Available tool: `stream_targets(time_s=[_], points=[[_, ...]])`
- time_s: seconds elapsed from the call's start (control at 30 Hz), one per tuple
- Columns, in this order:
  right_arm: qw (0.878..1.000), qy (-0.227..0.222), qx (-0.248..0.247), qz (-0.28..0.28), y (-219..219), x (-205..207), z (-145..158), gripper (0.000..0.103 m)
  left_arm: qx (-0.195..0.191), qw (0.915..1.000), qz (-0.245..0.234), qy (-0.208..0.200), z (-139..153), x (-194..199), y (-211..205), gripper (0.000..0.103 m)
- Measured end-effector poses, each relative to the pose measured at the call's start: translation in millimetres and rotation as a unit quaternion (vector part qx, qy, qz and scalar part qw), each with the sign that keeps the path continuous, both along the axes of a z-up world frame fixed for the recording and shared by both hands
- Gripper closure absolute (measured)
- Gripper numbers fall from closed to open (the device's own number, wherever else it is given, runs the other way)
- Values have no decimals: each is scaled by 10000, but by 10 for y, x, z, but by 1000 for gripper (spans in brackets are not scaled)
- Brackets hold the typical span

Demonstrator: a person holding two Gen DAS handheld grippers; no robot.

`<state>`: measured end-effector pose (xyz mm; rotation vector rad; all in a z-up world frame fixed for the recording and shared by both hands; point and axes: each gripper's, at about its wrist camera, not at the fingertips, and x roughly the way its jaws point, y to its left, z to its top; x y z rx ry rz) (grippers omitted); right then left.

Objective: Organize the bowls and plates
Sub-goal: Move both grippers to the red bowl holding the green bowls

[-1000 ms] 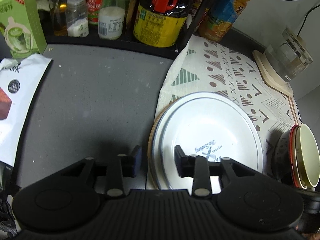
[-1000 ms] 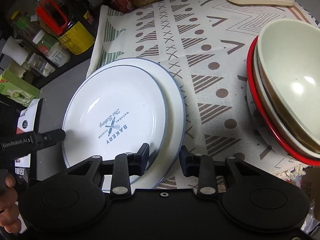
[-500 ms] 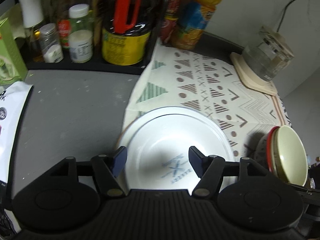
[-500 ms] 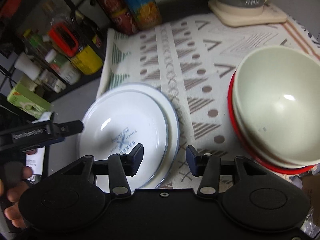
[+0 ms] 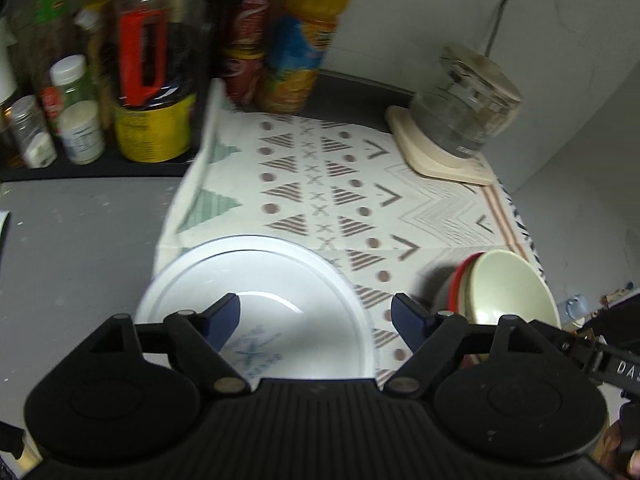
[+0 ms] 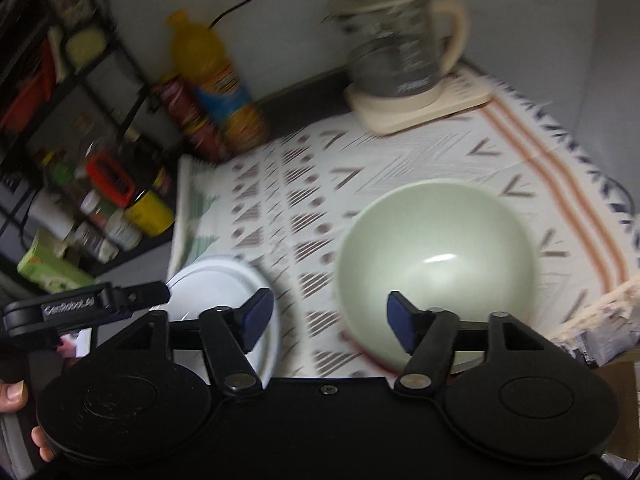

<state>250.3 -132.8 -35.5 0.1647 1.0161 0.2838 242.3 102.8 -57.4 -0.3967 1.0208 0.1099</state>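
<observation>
On the patterned cloth [image 5: 360,184], stacked white enamel plates [image 5: 256,280] and nested pale-green bowls [image 6: 436,256] sit apart — seemingly organized already; both grippers' jaws spread, empty.

A cream cloth printed with brown triangles, dots and crosses [image 5: 320,184] covers the middle and right of the frame, lying on a grey bench [image 5: 76,240] whose bare surface shows at the left. At the upper right a glass kettle with a cream handle [image 6: 400,52] stands on its cream square base [image 6: 420,108] on the cloth. At the upper left, an orange juice bottle with a blue label [image 5: 308,36], a red can [image 5: 244,40], a dark bottle with a red handle and yellow label [image 5: 148,80] and small white-capped jars [image 5: 76,112] crowd together; a green carton [image 6: 48,268] shows at the left of the right wrist view.
</observation>
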Motion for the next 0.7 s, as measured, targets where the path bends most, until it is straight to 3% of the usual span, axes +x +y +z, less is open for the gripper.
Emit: stream_targets(time_s=[0.37, 0.7], points=[[9975, -38, -153, -695, -632, 74, -13, 33, -276, 9979, -581, -65, 13, 323, -531, 22], [9947, 294, -195, -961, -937, 191, -259, 33, -437, 9954, -832, 194, -222, 599, -921, 24]])
